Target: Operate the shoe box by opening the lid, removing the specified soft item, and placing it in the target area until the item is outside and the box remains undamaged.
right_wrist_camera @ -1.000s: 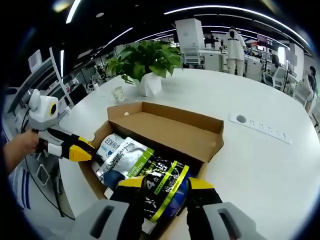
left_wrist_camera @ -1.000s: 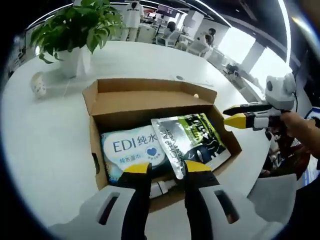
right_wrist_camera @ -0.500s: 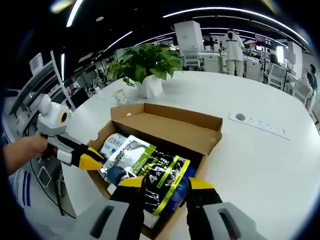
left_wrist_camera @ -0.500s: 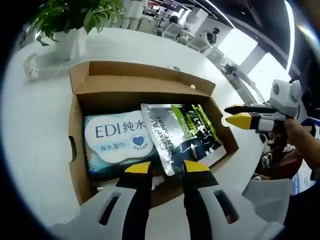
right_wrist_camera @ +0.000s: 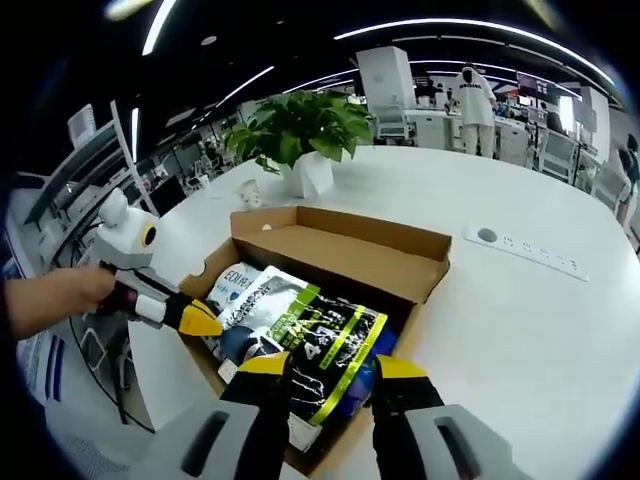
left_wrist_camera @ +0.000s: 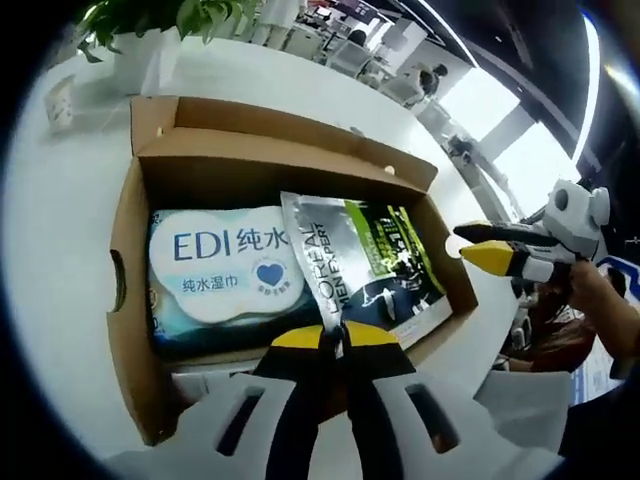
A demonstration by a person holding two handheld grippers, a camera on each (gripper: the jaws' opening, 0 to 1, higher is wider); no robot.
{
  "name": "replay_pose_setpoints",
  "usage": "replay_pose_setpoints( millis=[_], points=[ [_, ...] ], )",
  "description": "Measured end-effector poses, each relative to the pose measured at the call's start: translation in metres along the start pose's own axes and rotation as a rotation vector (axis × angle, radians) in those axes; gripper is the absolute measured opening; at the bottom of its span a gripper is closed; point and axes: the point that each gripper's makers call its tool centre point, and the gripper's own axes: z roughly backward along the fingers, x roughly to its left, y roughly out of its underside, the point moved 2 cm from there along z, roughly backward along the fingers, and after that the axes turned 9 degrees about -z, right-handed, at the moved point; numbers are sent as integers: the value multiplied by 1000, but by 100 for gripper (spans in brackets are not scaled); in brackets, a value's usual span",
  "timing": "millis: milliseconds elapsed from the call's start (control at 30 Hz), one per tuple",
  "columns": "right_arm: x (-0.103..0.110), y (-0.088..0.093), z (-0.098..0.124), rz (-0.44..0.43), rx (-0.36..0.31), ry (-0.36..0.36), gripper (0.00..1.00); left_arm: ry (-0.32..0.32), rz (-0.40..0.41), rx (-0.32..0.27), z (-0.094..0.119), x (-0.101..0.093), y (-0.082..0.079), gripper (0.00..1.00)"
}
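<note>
Cardboard box [left_wrist_camera: 125, 300] sits open on the white table [left_wrist_camera: 60, 230], lid folded back. Inside lie a soft white wipes pack [left_wrist_camera: 220, 275] and a glossy foil pouch [left_wrist_camera: 365, 265], overlapping. The left gripper [left_wrist_camera: 335, 338] has its jaws pinched together at the pouch's near corner; whether it grips the foil I cannot tell. The right gripper [right_wrist_camera: 330, 365] hangs with jaws apart. Best lift slowly, clear of the thin wall.
</note>
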Motion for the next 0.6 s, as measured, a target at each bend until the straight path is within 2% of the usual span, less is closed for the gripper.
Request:
replay_pose_setpoints(
  millis=[300,600],
  points=[
    [5,2,-11,11,11,-3,29,-5,-8,-16,6,2,-2,1],
    [6,1,-28,27,18,-11,29,-27,-27,-20,19,13,-1,1]
  ],
)
